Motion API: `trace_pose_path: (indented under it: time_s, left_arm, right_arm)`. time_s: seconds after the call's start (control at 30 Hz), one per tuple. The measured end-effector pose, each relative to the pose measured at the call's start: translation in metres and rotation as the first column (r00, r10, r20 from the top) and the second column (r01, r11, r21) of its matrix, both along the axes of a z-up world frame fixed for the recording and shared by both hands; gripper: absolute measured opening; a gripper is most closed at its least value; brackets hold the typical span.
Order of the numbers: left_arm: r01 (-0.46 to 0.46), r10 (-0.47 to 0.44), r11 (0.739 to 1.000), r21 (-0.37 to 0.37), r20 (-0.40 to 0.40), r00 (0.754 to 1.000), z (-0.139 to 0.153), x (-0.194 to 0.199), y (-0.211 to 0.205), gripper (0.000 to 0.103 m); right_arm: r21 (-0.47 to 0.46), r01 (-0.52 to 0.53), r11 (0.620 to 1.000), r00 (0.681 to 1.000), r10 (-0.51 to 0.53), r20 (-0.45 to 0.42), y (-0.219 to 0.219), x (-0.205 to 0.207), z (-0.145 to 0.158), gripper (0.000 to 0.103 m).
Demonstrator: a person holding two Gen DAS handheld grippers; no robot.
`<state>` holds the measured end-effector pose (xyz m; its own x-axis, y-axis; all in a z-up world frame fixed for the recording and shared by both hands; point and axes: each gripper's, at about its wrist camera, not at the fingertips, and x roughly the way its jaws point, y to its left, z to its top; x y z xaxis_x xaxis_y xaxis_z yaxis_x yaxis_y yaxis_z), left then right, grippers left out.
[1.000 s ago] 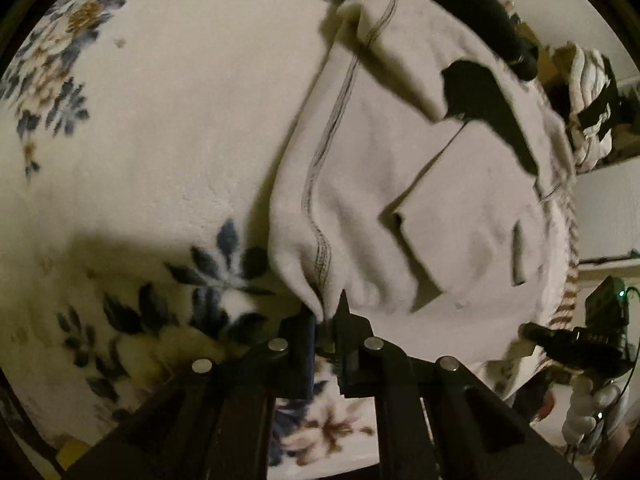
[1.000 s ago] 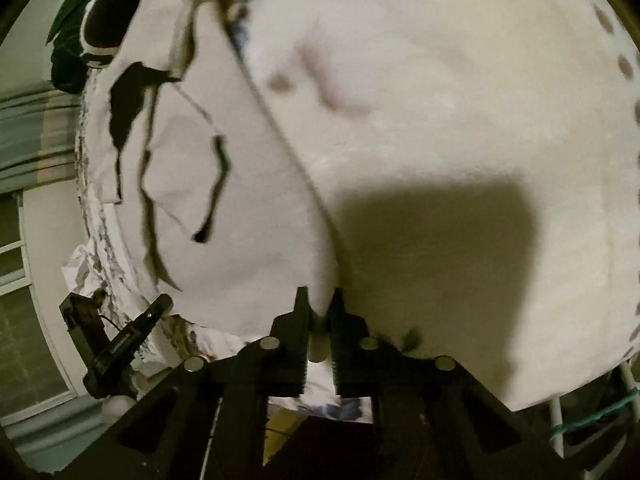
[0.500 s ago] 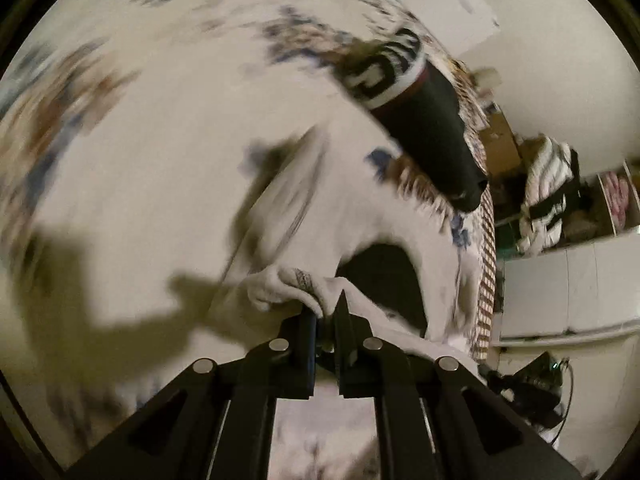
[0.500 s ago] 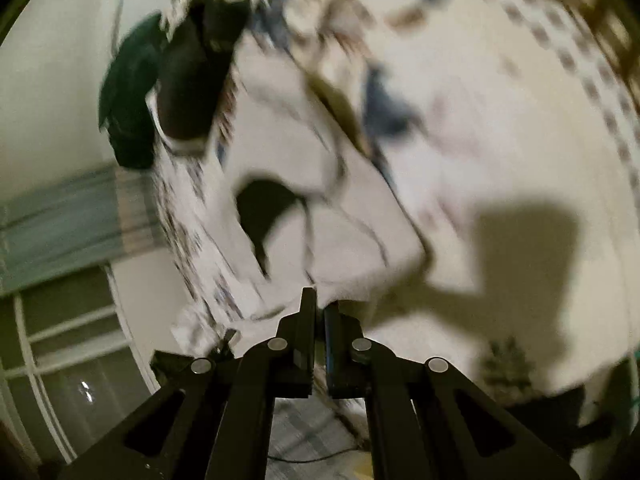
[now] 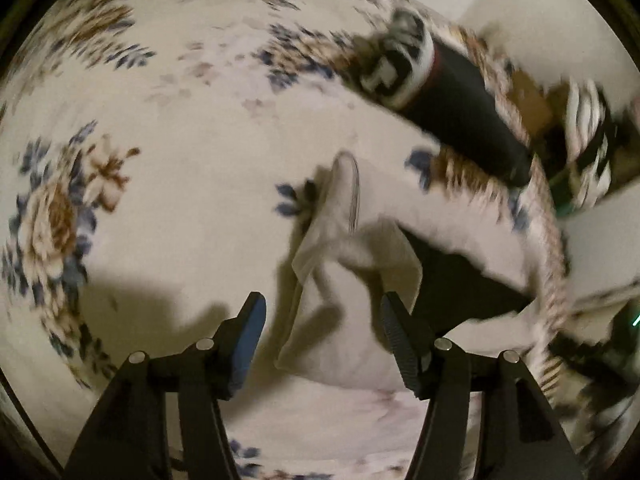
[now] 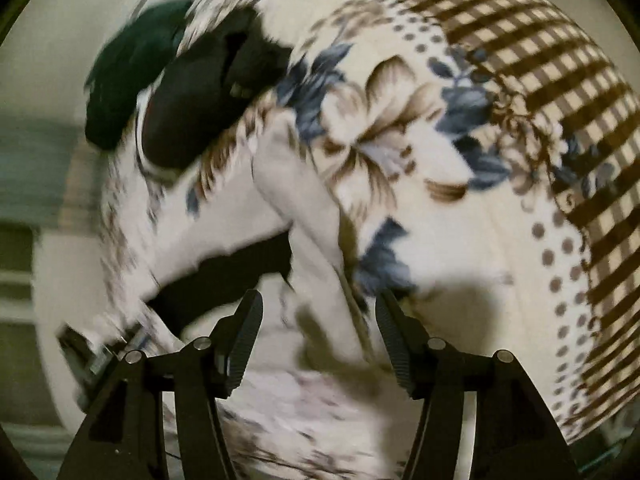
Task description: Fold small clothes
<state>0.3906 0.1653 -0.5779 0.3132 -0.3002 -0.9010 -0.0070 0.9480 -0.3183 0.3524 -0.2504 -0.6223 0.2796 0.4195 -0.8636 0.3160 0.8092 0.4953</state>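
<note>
a home bedroom: floral blanket (image 5: 168, 184) spread over a bed.

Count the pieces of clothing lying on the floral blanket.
3: the cream garment below the open left gripper, a black garment farther back, and a dark green one at the far edge. More may be hidden.

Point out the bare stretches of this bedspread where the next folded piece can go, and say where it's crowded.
Bare floral bedspread lies open left of the white garment, and by the dotted and checked border on its other side. Crowded: the far edge, where a black garment and a dark green one lie. Both grippers, left and right, have just opened above the white garment.
</note>
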Motion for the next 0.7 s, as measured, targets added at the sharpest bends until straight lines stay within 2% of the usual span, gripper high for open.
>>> trace_pose_path:
  time_s: [0.17, 0.23, 0.3, 0.47, 0.5, 0.6, 0.63, 0.7]
  left_arm:
    - [0.144, -0.151, 0.981, 0.128, 0.041, 0.988, -0.003, 0.016, -0.037, 0.057]
    - [0.159, -0.17, 0.975, 0.158, 0.064, 0.983, 0.003, 0.021, -0.042, 0.057]
    - [0.162, -0.173, 0.974, 0.158, 0.057, 0.983, 0.0, 0.028, -0.045, 0.058]
    - [0.148, -0.154, 0.974, 0.172, 0.027, 0.988, -0.012, 0.039, -0.039, 0.057]
    - [0.145, -0.151, 0.974, 0.174, 0.024, 0.988, -0.013, 0.039, -0.038, 0.057]
    - [0.134, -0.137, 0.975, 0.175, 0.003, 0.991, -0.019, 0.037, -0.03, 0.057]
    - [0.132, -0.133, 0.976, 0.173, -0.005, 0.991, -0.022, 0.036, -0.027, 0.057]
    - [0.126, -0.126, 0.977, 0.173, -0.009, 0.992, -0.025, 0.036, -0.024, 0.058]
  right_arm:
    - [-0.146, -0.102, 0.984, 0.994, 0.106, 0.022, 0.027, 0.023, -0.001, 0.061]
    - [-0.193, -0.136, 0.972, 0.988, 0.148, 0.05, 0.037, 0.032, 0.005, 0.061]
    - [-0.256, -0.191, 0.948, 0.973, 0.217, 0.079, 0.051, 0.039, 0.013, 0.061]
    - [-0.32, -0.3, 0.899, 0.943, 0.329, 0.041, 0.077, 0.052, 0.003, 0.057]
    - [-0.337, -0.325, 0.884, 0.936, 0.352, 0.023, 0.081, 0.055, -0.003, 0.053]
    - [-0.389, -0.392, 0.834, 0.91, 0.414, -0.029, 0.088, 0.059, -0.022, 0.003]
    - [-0.398, -0.391, 0.83, 0.909, 0.416, -0.025, 0.087, 0.057, -0.023, 0.003]
    - [-0.453, -0.315, 0.834, 0.931, 0.364, 0.022, 0.076, 0.053, -0.015, 0.003]
